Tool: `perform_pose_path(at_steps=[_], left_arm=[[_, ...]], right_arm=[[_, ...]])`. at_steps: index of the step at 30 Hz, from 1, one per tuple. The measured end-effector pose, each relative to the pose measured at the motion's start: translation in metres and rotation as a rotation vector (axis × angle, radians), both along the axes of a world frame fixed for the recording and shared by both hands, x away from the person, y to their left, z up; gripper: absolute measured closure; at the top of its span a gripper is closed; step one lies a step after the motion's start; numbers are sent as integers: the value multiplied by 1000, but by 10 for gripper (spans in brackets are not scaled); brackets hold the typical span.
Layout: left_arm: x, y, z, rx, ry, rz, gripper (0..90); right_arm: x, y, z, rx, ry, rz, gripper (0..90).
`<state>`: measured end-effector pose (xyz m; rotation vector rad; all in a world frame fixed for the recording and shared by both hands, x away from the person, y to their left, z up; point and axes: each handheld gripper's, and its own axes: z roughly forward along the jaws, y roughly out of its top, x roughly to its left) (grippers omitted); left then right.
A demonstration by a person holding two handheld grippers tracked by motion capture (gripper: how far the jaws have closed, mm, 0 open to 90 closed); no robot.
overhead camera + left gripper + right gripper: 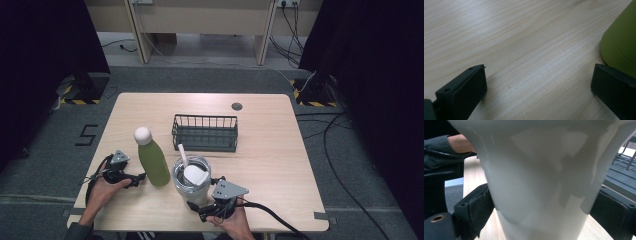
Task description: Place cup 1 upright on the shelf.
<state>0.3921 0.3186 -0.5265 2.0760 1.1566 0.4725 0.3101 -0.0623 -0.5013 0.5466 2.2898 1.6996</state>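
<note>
Here the right hand-held gripper [207,200] sits close to the near edge of the bench [280,165], its jaws pressed against both sides of the white tumbler [191,181]. In the right gripper view the tumbler [536,177] stands upright between the two pads, each touching its wall. A straw [182,154] rises from its lid. Just to the left stands the green bottle [152,160], upright, with a narrow gap between it and the tumbler. The left hand-held gripper [137,178] lies low at the bottle's base with its jaws spread wide; in the left gripper view bare wood shows between them and the bottle [621,42] stands beside the right-hand jaw, not clamped. Behind both, the wire basket [205,132] sits mid-bench, apart from the tumbler. The right half of the bench is open, as is the far left corner.
</note>
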Motion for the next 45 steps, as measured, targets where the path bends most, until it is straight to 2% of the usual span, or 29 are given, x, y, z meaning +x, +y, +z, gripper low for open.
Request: perform_pose_path(at_steps=[6,26,31,36,40,45], left_arm=[[0,0,0,0,0,0,0],[0,0,0,0,0,0,0],[0,0,0,-1,-1,0,0],[0,0,0,0,0,0,0],[0,0,0,-1,-1,1,0],[0,0,0,0,0,0,0]], right_arm=[[4,7,-4,36,-14,3,83],[5,12,-7,61,-40,3,101],[5,13,-8,64,-63,0,104],[6,14,-6,59,-54,1,105],[7,15,-6,78,-37,7,105],[7,15,-1,76,-56,9,105]])
